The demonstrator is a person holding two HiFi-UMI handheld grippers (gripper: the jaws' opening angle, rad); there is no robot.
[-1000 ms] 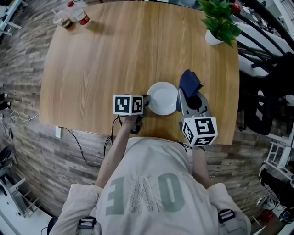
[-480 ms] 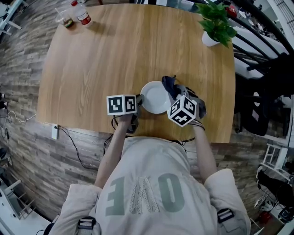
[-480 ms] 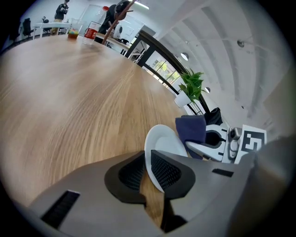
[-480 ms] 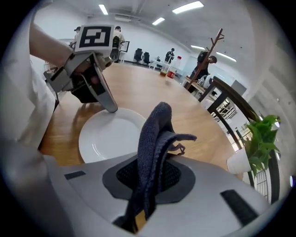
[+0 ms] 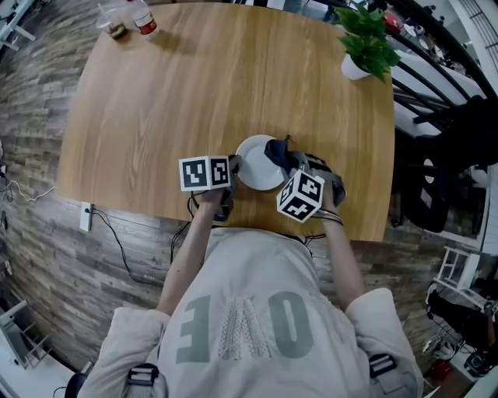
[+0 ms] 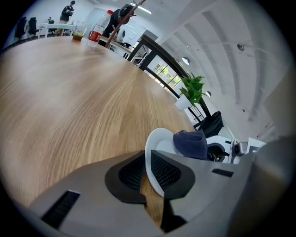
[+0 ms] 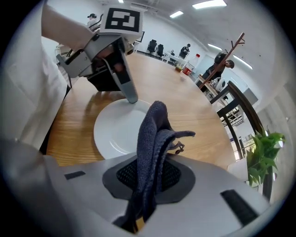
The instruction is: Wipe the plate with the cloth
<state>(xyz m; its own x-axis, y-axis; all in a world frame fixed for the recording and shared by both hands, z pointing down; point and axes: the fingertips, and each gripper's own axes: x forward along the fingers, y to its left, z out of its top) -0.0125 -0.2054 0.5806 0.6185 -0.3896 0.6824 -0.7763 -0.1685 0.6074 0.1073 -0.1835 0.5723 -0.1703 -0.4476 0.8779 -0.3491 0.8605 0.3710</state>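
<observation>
A white plate [image 5: 255, 163] lies on the wooden table [image 5: 194, 85] near its front edge. My left gripper [image 5: 233, 167] is shut on the plate's left rim; the rim [image 6: 149, 159] runs between its two pads in the left gripper view. My right gripper [image 5: 289, 165] is shut on a dark blue cloth [image 5: 280, 154], which hangs over the plate's right side. In the right gripper view the cloth [image 7: 152, 152] stands up between the pads above the plate [image 7: 118, 129], and the left gripper [image 7: 131, 97] shows at the plate's far rim.
A potted plant [image 5: 366, 43] stands at the table's far right corner. A bottle [image 5: 142, 17] and a cup [image 5: 115, 22] sit at the far left corner. Dark chairs [image 5: 451, 140] stand to the right of the table.
My right gripper has come down and leftwards with the cloth, rolling over, from beside the plate onto its right side. The left gripper has stayed on the rim.
</observation>
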